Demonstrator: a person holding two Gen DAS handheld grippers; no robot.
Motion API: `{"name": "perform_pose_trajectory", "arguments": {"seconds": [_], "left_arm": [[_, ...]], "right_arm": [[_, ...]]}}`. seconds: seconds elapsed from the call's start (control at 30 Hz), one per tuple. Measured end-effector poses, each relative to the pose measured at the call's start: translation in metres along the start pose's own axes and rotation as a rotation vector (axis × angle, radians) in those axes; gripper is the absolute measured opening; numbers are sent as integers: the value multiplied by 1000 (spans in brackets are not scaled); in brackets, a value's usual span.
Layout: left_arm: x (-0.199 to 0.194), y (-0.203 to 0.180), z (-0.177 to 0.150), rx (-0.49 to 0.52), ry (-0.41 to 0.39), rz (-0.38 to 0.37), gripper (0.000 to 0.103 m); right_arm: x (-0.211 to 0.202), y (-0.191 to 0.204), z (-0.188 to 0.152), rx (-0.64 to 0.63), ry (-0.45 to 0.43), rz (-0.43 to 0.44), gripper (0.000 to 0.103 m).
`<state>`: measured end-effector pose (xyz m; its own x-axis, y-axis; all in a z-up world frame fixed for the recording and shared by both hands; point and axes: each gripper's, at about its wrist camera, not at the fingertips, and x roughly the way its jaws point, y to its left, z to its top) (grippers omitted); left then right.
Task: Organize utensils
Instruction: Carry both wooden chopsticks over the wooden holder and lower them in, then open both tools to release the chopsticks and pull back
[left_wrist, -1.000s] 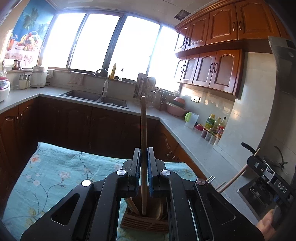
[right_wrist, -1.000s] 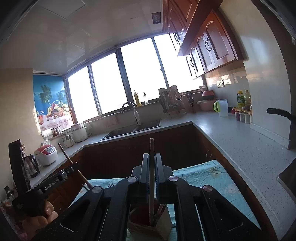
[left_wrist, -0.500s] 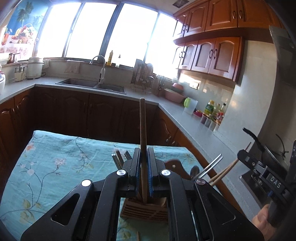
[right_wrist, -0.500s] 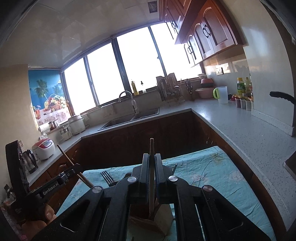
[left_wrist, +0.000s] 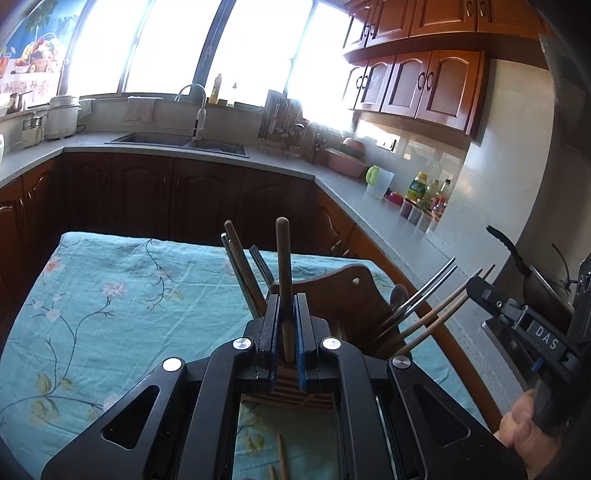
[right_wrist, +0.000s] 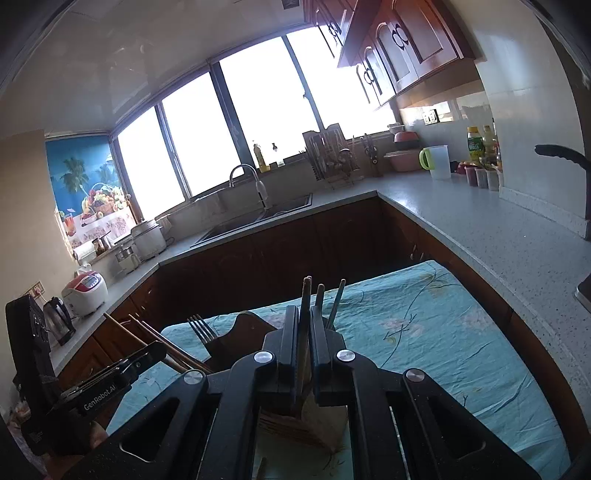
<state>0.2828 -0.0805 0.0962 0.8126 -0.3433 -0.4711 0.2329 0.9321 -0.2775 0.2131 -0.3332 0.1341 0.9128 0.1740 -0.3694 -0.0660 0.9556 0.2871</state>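
My left gripper (left_wrist: 285, 308) is shut on a round-ended wooden handle (left_wrist: 283, 258) that stands upright, its lower end down in the wooden utensil holder (left_wrist: 347, 291). Forks (left_wrist: 260, 262) and metal and wooden chopsticks (left_wrist: 428, 295) lean out of the holder's compartments. In the right wrist view, my right gripper (right_wrist: 304, 325) is shut on wooden chopsticks (right_wrist: 306, 295) standing over the same holder (right_wrist: 325, 424). A fork (right_wrist: 201, 326) sticks up at its left. Each view shows the other gripper at its edge, held by a hand.
The holder sits on a teal floral cloth (left_wrist: 110, 295) over a table. Loose chopsticks (left_wrist: 282, 458) lie on the cloth near me. Grey countertops with a sink (left_wrist: 177, 142), bottles (left_wrist: 417, 188) and a white jug (right_wrist: 437, 162) ring the room; a pan handle (left_wrist: 502, 243) juts out at right.
Both grippers have sunk toward the holder and tipped downward. The forks and chopsticks in the holder have come into view. Both grips are unchanged.
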Motion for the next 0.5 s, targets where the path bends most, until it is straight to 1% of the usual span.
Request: {"name": "perform_pose_trajectory", "arguments": {"seconds": [0.1, 0.3, 0.5], "left_arm": [[6, 2, -6, -2, 26, 6, 6], [8, 7, -8, -20, 37, 3, 7], [8, 5, -6, -15, 43, 4, 7]], "right_arm": [[1, 1, 1, -2, 0, -1, 5], [-1, 4, 1, -24, -5, -3, 6], [-1, 4, 0, -20, -4, -1, 6]]}}
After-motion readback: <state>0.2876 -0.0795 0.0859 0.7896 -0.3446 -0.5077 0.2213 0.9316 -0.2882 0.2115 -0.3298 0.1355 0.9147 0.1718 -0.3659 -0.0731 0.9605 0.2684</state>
